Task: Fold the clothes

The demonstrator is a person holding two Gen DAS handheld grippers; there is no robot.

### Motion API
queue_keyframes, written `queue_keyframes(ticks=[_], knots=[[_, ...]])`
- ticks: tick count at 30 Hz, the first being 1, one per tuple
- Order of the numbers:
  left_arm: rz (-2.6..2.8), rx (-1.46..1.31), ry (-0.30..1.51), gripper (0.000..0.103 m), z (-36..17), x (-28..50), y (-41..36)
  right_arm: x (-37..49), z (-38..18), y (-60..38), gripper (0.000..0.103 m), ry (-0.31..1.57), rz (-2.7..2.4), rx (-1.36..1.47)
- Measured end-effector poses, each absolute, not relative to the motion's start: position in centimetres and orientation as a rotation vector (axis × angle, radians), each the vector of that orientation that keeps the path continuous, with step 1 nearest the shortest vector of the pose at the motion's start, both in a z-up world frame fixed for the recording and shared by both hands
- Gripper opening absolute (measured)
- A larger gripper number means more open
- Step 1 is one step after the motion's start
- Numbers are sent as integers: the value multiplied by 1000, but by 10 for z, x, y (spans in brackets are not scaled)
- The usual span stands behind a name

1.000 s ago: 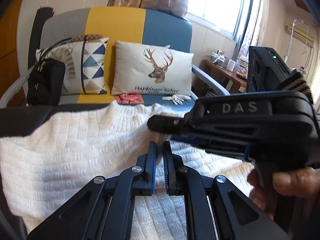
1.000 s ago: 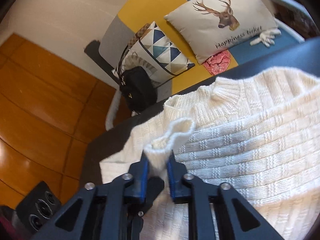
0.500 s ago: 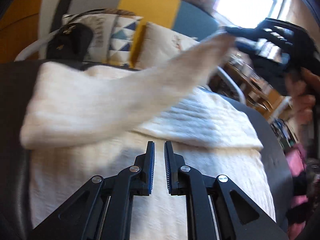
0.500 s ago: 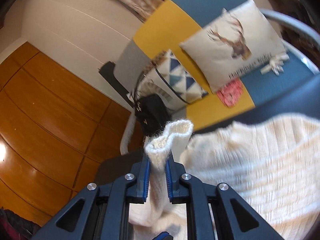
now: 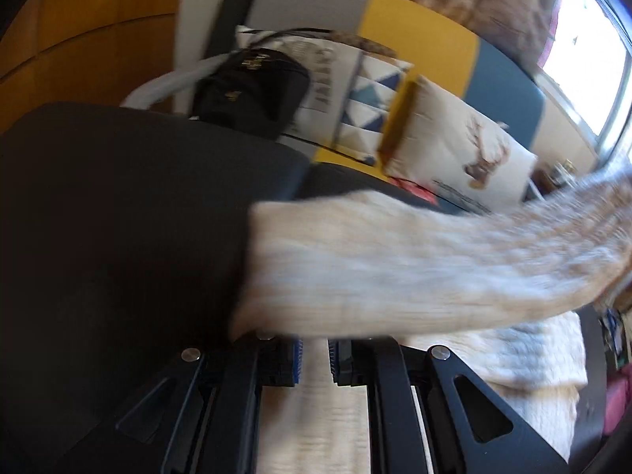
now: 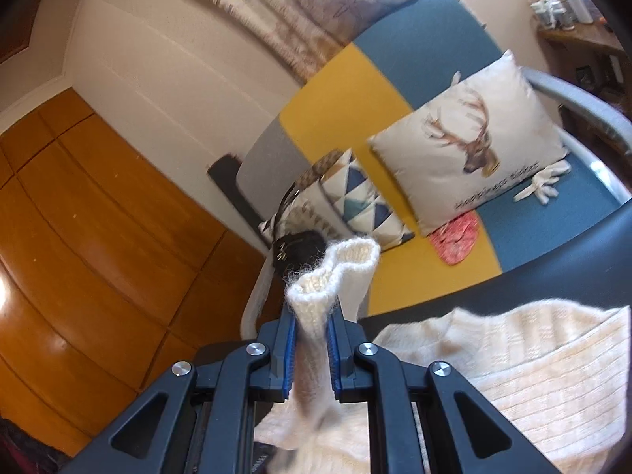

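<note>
Though blurred, left claw [image 5: 314, 359] pressed together, empty; right claw [image 6: 312, 349] pinching sweater cuff [image 6: 335, 276].

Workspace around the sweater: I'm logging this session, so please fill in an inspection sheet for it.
Surface: dark table, bare on its left side.
Job's things: cream knit sweater lying on the table, one sleeve lifted across it.
Clutter: nothing seen on the table.
Grippers: right gripper shut on the sleeve cuff; left gripper shut, low over the sweater, holding nothing.
Cables: nothing seen.
Surroundings: sofa with deer cushion, triangle cushion, black bag, white glove; wooden panelling.
</note>
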State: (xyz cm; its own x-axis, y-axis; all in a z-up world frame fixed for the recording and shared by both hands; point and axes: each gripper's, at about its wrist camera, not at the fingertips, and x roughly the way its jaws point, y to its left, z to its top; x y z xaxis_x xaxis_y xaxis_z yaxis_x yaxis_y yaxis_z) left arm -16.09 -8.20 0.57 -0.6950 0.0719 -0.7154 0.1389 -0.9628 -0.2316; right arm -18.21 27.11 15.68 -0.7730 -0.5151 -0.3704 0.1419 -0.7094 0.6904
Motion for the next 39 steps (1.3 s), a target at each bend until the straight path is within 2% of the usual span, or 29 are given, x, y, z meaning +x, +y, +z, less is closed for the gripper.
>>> queue_keyframes(ticks=[4,11,14,18,19,20,24,32,35,39], knots=[[-2809,1200,381,11,1,-155,-89,-184,135,289,12,-961,-2509,847],[-2777,1258,515,11,-15,-149,-103,-181,81,314,12,-1028,-2488,1000],[-2776,1263,501,11,-15,-149,-100,-180,58,318,12,-1027,-2452,1092],[-2776,1258,491,12,-15,-150,-98,-177,28,320,17,-1039,-2420,1249],[-2778,1258,500,13,-15,-150,-99,-175,24,324,20,-1057,-2427,1260],[-2780,1257,514,13,-15,-150,-101,-172,20,329,28,-1072,-2440,1263],[-2785,1252,567,13,-15,-148,-106,-164,5,345,28,-1132,-2447,1273],[-2777,1254,528,13,-14,-149,-103,-162,-14,330,28,-1071,-2353,1334],[-2780,1257,537,14,-14,-150,-104,-165,-9,325,10,-1023,-2376,1315],[-2793,1259,608,17,-15,-149,-111,-164,14,316,8,-864,-2461,1246]])
